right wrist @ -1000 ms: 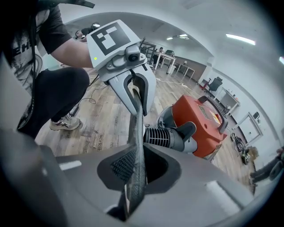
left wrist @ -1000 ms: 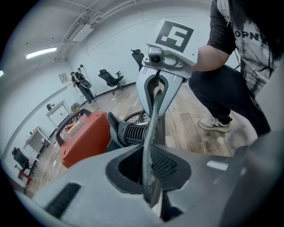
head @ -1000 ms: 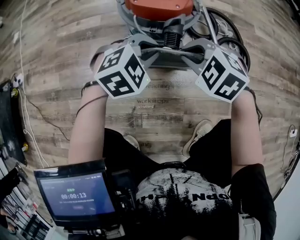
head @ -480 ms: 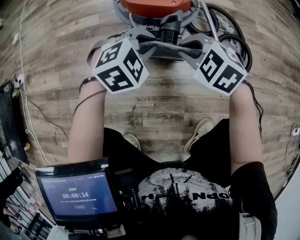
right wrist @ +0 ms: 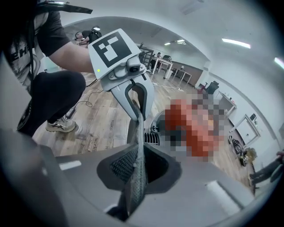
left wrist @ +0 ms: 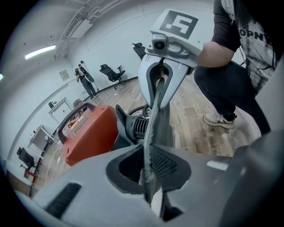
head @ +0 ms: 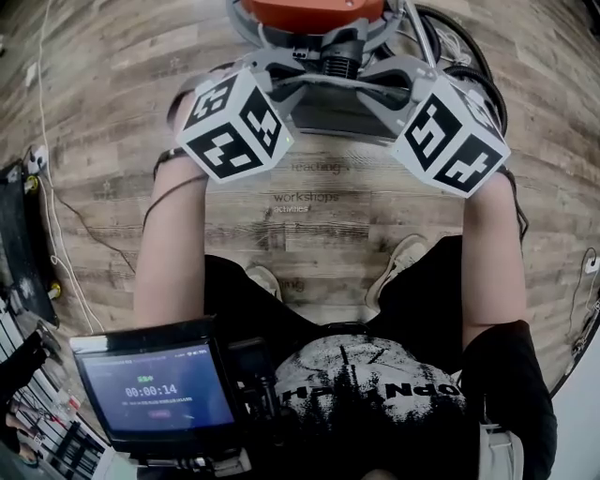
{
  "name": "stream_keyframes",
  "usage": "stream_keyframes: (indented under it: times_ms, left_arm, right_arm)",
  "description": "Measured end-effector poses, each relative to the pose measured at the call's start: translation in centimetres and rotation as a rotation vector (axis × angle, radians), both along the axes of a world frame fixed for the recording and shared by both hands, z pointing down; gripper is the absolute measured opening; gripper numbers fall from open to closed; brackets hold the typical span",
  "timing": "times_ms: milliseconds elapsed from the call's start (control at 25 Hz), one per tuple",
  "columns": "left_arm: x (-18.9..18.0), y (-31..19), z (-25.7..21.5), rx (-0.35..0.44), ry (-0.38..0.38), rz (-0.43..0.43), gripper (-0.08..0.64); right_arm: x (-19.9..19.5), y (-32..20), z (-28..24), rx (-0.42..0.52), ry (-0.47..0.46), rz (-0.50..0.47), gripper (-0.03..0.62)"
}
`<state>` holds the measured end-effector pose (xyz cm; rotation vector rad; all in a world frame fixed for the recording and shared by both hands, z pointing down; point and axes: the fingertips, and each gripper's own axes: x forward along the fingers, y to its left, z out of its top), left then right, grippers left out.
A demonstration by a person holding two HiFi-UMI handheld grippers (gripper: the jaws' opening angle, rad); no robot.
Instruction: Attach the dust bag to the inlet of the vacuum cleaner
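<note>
A: Fingers?
B: My left fingers [left wrist: 166,165] and right fingers [right wrist: 122,166] both clamp the bag [head: 337,111], held edge-on between them, just before the orange vacuum [head: 314,11].
A: Room?
B: Wood floor [head: 112,112], open office, chairs [left wrist: 113,73], desks [right wrist: 171,64], strip light [left wrist: 40,52].

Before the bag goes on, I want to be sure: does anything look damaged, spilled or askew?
Nothing stands out. The left gripper and right gripper each pinch an edge of the grey dust bag near the vacuum cleaner; no tear or spill shows.
</note>
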<state>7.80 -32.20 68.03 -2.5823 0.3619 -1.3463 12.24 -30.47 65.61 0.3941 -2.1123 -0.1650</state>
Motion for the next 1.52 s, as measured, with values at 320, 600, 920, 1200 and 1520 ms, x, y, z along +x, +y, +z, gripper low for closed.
stream_keyframes:
  times_ms: [320,600,920,1200,1520]
  left_arm:
    - [1.1,-0.1,-0.8,0.046,-0.005,0.009,0.038]
    - [0.9,-1.0,-0.9,0.02,0.007,-0.035,0.04]
    - [-0.3,-0.8,0.2,-0.027,-0.017,-0.089,0.044]
    - [0.4,-1.4,-0.4,0.052,-0.015,-0.072,0.046]
    - [0.5,-1.5,-1.5,0.096,-0.024,-0.073,0.044]
  right_arm:
    - [1.3,0.2,1.2,-0.073,-0.062,0.076,0.04]
    - [1.0,-0.2,1.2,-0.052,-0.06,0.054,0.046]
    - [0.2,-1.2,-0.5,0.076,-0.019,0.023,0.048]
    - [1.0,-1.1,0.3,0.033,-0.068,0.085,0.052]
    - [1.1,-0.7,-0.2,0.091,0.01,0.029,0.049]
